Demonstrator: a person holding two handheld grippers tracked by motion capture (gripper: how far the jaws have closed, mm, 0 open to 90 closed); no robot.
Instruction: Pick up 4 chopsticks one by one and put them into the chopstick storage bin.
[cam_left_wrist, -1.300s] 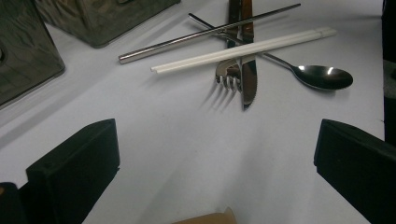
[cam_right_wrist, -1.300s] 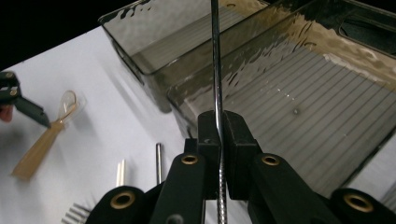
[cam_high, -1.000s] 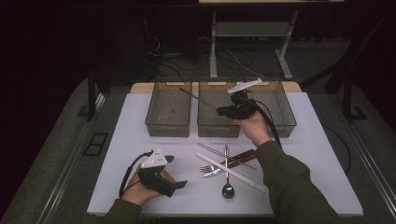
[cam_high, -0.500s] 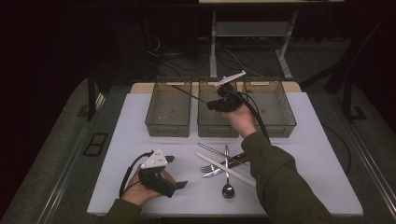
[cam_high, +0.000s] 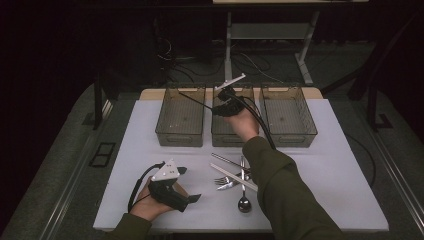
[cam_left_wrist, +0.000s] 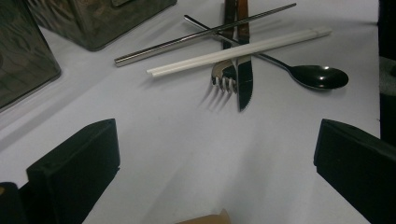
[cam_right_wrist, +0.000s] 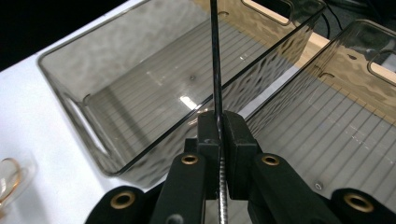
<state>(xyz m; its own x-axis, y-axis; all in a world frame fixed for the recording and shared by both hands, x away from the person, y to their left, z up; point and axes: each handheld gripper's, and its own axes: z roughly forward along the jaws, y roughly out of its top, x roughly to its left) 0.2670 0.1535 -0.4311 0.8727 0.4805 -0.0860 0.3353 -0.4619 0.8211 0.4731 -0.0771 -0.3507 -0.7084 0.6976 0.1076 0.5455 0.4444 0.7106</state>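
A: Item one, right gripper (cam_high: 223, 103): clenched on a thin dark chopstick (cam_high: 192, 97), held over the bins at the table's twelve o'clock. The stick points toward ten o'clock, its tip above the left bin (cam_high: 181, 115).

B: Confirmed in the right gripper view: jaws pinch the chopstick (cam_right_wrist: 216, 70) near one end, with the left bin (cam_right_wrist: 70, 100) below and the middle bin (cam_right_wrist: 336, 140) beside it.

A: Item two, left gripper (cam_high: 187, 199): jaws released, nothing between them, resting at seven o'clock. Ahead of it lie a fork (cam_left_wrist: 223, 77), knife (cam_left_wrist: 244, 70), spoon (cam_left_wrist: 317, 77), white chopsticks (cam_left_wrist: 238, 49) and a metal chopstick (cam_left_wrist: 205, 35), crossed in a heap.

B: Risks?

A: The grip is far off-centre, so the long stick may pivot or slip. Let go while straddling a bin wall, it could rest on the rim or fall outside.

B: Change since a second ago?

A: The right hand has moved leftward from the right bin (cam_high: 287, 112) to the middle one. The left gripper is unmoved.
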